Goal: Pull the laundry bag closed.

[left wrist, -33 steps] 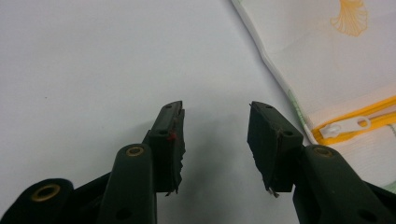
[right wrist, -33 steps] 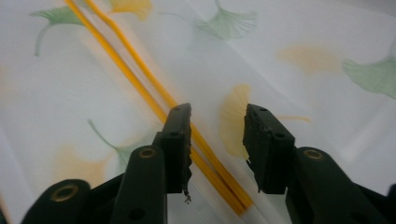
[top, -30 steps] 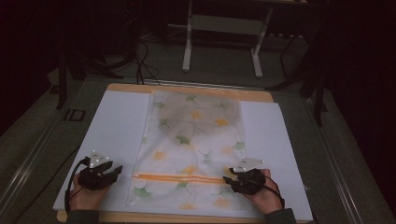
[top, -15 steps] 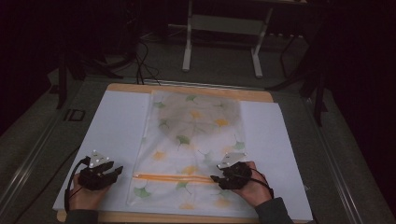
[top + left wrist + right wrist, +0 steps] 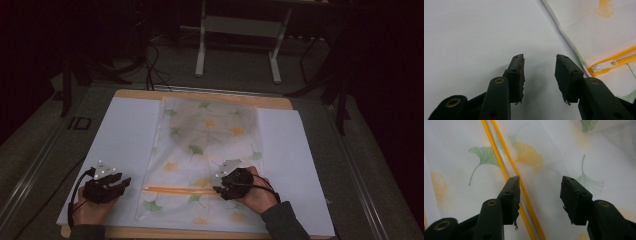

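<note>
Here, the right gripper (image 5: pixel 218 183), jaws just spread and empty, hovered over the mesh bag's (image 5: pixel 210 130) orange zipper (image 5: pixel 175 189); the left gripper (image 5: pixel 121 182), jaws apart though narrowing, waited beside its pull (image 5: pixel 604 65).

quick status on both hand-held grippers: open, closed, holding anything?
Left hand-held gripper: open, empty, over the white sheet; jaws just closing a little.
Right hand-held gripper: open, empty, over the bag by its zip; jaws just opening.

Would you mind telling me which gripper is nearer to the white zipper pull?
Left. The left gripper hovers over the white sheet just beside the zipper pull; the right gripper sits over the bag's zipper farther along.
</note>
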A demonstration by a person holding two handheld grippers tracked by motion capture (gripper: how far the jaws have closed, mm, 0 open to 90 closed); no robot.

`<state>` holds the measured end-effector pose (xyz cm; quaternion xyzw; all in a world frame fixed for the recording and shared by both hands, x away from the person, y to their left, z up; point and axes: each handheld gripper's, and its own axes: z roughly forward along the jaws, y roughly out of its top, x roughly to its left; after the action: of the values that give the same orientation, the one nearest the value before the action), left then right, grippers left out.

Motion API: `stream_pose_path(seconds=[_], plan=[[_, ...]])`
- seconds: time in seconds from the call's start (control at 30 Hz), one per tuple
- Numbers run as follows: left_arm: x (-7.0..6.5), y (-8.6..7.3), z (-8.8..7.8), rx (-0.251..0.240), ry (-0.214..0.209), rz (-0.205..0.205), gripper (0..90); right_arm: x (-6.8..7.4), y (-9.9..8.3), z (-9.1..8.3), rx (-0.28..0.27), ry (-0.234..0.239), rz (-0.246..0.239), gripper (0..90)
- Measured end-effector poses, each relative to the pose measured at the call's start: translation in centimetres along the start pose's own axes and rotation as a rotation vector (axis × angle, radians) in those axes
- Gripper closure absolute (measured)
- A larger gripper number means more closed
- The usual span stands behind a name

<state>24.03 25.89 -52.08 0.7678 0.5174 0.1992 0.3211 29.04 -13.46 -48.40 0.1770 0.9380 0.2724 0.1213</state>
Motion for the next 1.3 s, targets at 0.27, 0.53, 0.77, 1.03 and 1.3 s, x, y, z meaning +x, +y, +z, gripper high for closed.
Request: stream_pose_path(seconds=[0.27, 0.53, 0.77, 1.03, 1.3], plan=[[0.1, 0.0, -0.3, -0.015, 0.018, -0.006, 57.6, 0.6, 1.7, 0.9, 0.017, 0.017, -0.045, 53.2], [0.2, 0.0, -0.3, -0.011, 0.022, -0.004, 56.3, 1.3, 3.4, 1.9, 0.033, 0.033, -0.087, 52.7], [0.2, 0.0, -0.3, -0.008, 0.014, 0.009, 56.7, 1.4, 4.6, 2.6, 0.024, 0.052, -0.091, 52.7], [0.6, 0.0, -0.6, -0.014, 0.011, 0.002, 57.6, 1.8, 6.1, 3.2, 0.023, 0.068, -0.112, 53.5], [0.6, 0.0, -0.6, -0.016, 0.008, -0.001, 57.2, 2.1, 7.2, 3.6, 0.023, 0.084, -0.135, 52.7]])
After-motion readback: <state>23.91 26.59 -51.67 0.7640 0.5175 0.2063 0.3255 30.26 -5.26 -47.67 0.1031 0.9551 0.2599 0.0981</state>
